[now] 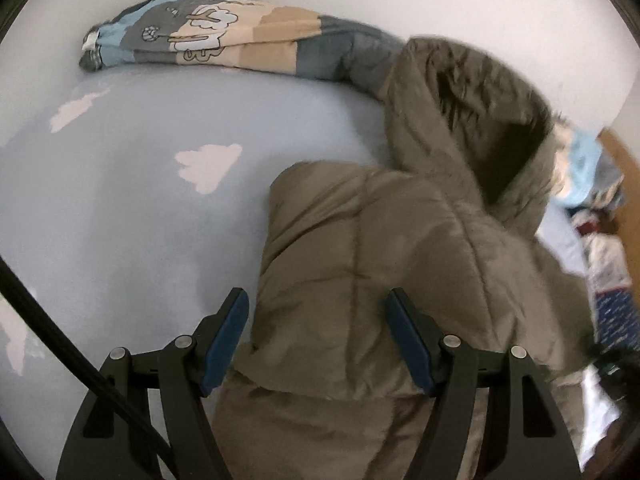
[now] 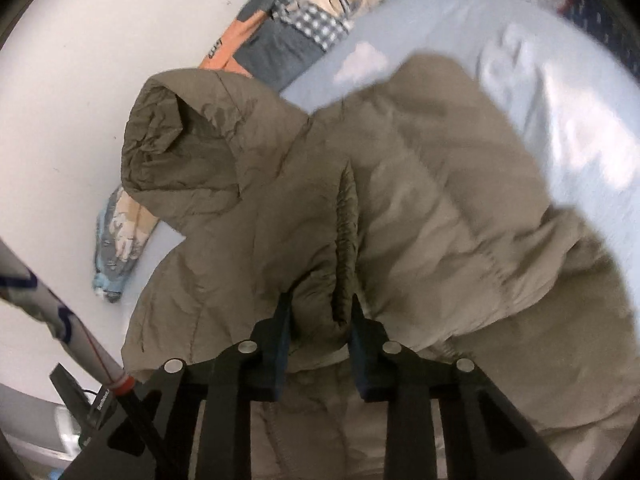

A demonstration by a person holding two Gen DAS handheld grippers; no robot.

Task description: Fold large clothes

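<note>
The left gripper (image 1: pixel 318 320) stands open over the jacket (image 1: pixel 380 248), pads clear of the cloth. The jacket lies on the blue sheet (image 1: pixel 140 208). The right gripper (image 2: pixel 320 316) pinches a jacket fold.

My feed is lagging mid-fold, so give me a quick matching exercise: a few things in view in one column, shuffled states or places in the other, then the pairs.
Things:
1. left gripper
2. right gripper
3. hood of the olive-brown quilted puffer jacket
4. rolled cartoon-print quilt in blue, grey and beige

States or places:
A. lies along the white wall, at the bed's edge
B. jaws apart, over the jacket, pinching nothing
C. stands open and hollow next to the wall
D. closed on a raised ridge of jacket fabric

Pairs: 1-B, 2-D, 3-C, 4-A
</note>
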